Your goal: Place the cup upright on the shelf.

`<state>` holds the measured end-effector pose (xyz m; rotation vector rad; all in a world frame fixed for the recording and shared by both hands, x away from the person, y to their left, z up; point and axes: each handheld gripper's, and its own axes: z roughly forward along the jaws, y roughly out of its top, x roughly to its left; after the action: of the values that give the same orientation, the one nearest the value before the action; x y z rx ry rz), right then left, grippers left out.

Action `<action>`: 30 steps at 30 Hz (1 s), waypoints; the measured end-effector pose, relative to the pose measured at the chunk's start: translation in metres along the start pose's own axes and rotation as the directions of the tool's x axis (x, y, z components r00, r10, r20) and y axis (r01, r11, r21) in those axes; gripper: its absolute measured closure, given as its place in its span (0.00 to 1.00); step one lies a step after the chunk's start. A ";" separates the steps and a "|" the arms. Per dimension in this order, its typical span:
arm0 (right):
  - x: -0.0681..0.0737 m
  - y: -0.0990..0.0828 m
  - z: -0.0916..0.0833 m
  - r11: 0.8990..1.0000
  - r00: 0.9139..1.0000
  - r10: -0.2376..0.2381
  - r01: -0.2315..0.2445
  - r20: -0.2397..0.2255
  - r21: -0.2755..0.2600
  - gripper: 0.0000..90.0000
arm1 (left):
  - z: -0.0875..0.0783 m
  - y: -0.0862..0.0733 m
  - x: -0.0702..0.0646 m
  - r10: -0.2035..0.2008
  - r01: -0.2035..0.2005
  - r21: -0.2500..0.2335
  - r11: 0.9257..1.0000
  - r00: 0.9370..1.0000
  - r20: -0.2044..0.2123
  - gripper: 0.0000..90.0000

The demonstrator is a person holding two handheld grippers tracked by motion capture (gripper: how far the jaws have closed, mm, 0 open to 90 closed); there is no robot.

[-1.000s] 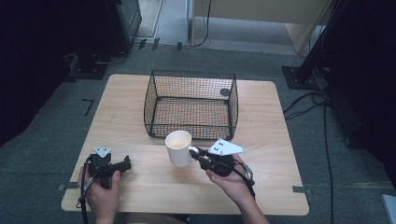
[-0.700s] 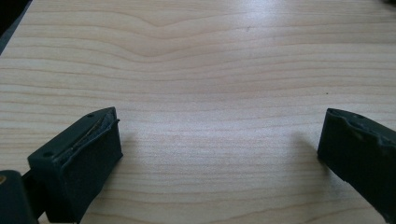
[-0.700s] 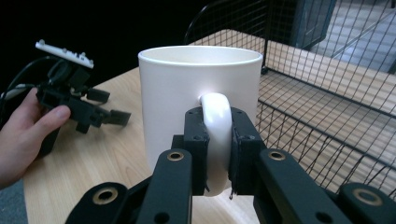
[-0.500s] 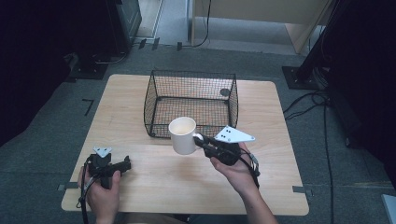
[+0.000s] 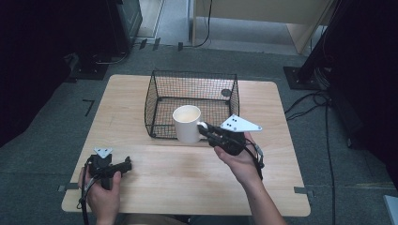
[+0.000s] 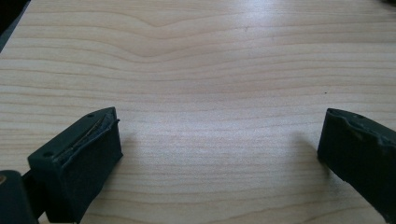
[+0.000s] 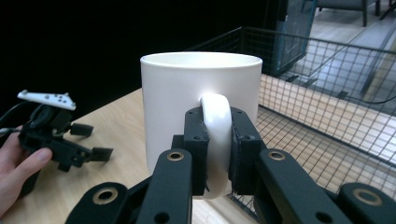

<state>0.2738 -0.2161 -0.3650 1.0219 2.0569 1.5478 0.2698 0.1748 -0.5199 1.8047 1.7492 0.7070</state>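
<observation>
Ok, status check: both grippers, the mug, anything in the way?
Right gripper shut on mug handle, mug held at wire basket's front wall. Left gripper open, nothing between jaws, near table's front-left. Basket wall is the obstacle.

Looked like a lab: lone wooden table on grey carpet, floor cables, dark equipment stands.

Legible text, labels, brands, numbers, signs: none. White mug: plain, unprinted. Wire basket behind the mug: no tag. Wooden tabletop beneath the mug: grain only, no markings that can be read.
</observation>
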 end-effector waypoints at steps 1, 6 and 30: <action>-0.001 0.002 0.000 1.000 1.000 -0.002 0.002 0.004 -0.003 0.89 | 0.000 0.000 0.000 0.000 0.000 0.000 1.000 1.000 0.000 0.00; -0.009 0.009 -0.001 1.000 1.000 0.002 -0.001 0.028 -0.017 0.89 | 0.000 0.000 0.000 0.001 -0.001 0.002 1.000 1.000 0.000 0.00; -0.055 0.018 0.033 0.998 0.987 0.063 -0.061 0.148 -0.016 0.89 | 0.000 0.000 0.000 0.001 -0.001 0.001 1.000 1.000 -0.001 0.00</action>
<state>0.3387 -0.2318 -0.3662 1.1703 1.9306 1.4641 0.2698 0.1748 -0.5198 1.8066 1.7495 0.7070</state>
